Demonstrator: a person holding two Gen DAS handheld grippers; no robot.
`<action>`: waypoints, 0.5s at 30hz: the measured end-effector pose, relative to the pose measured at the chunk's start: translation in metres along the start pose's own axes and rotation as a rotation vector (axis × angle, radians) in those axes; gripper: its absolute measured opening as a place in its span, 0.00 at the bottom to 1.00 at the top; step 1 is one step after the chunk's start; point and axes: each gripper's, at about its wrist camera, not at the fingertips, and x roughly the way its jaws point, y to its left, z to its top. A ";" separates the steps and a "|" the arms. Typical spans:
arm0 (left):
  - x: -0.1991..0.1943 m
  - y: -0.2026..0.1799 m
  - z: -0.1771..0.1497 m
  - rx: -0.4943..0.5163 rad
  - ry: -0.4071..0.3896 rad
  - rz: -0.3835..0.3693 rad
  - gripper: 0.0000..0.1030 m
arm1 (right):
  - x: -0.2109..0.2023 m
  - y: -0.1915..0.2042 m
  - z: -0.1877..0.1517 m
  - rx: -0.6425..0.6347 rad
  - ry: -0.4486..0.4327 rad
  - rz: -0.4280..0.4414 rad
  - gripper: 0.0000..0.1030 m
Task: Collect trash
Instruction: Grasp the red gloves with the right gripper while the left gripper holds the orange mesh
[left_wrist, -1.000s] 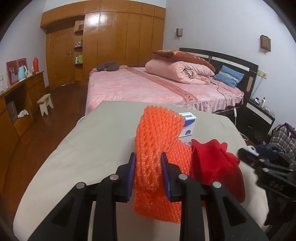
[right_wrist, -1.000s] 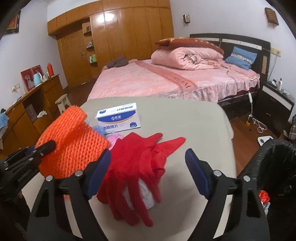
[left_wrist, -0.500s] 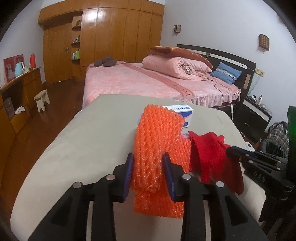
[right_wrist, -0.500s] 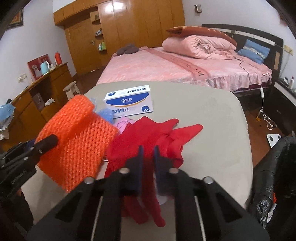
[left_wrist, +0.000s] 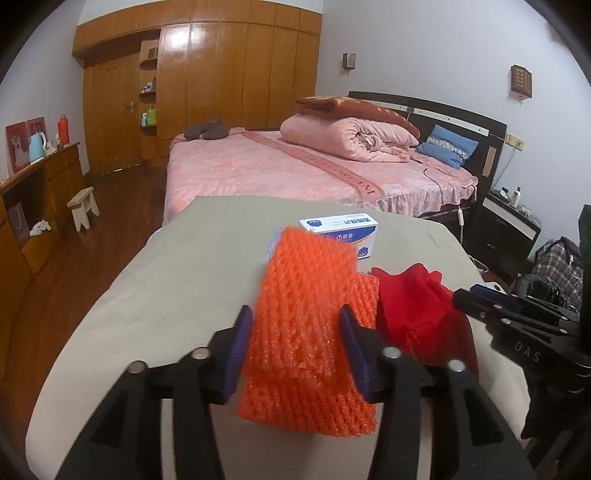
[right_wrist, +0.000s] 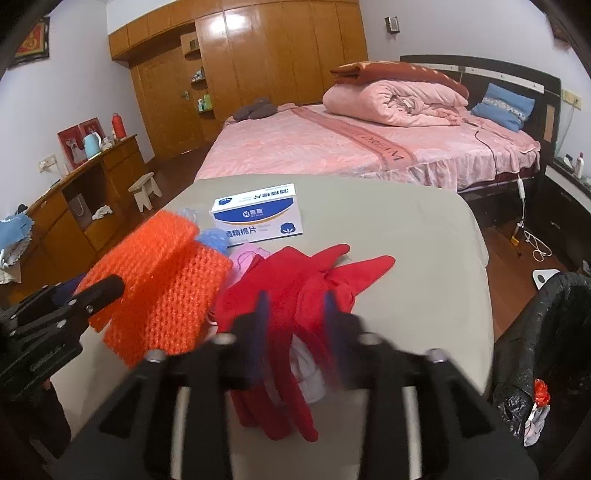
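An orange foam net (left_wrist: 306, 317) stands folded between the jaws of my left gripper (left_wrist: 295, 325). The jaws are opening, and the net still fills the gap and touches both pads. Right of it on the beige table (left_wrist: 166, 295) lie the red gloves (left_wrist: 413, 306). In the right wrist view my right gripper (right_wrist: 295, 314) hovers over the red gloves (right_wrist: 306, 280). Its blurred jaws are opening with glove fabric between them, not pinched. Something white (right_wrist: 310, 373) shows under the gloves. The orange net (right_wrist: 162, 291) and the left gripper's tip (right_wrist: 110, 286) sit at the left.
A white-and-blue box (right_wrist: 258, 214) stands behind the trash, with small blue (right_wrist: 212, 238) and pink (right_wrist: 245, 258) scraps beside it. A bin lined with a black bag (right_wrist: 546, 332) stands off the table's right edge. A pink bed (right_wrist: 351, 147) lies beyond.
My left jaws have widened around the orange net. My right jaws went from wide apart to shut at the red gloves and have now parted again.
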 end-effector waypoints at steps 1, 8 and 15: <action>0.001 -0.001 0.000 0.001 0.002 0.000 0.49 | 0.002 0.001 0.000 -0.001 0.004 0.002 0.38; -0.002 -0.001 0.004 0.001 -0.001 -0.009 0.53 | 0.023 0.008 -0.003 -0.026 0.084 0.042 0.12; 0.011 -0.009 0.000 0.041 0.041 -0.037 0.35 | 0.000 0.001 0.000 0.004 0.026 0.084 0.07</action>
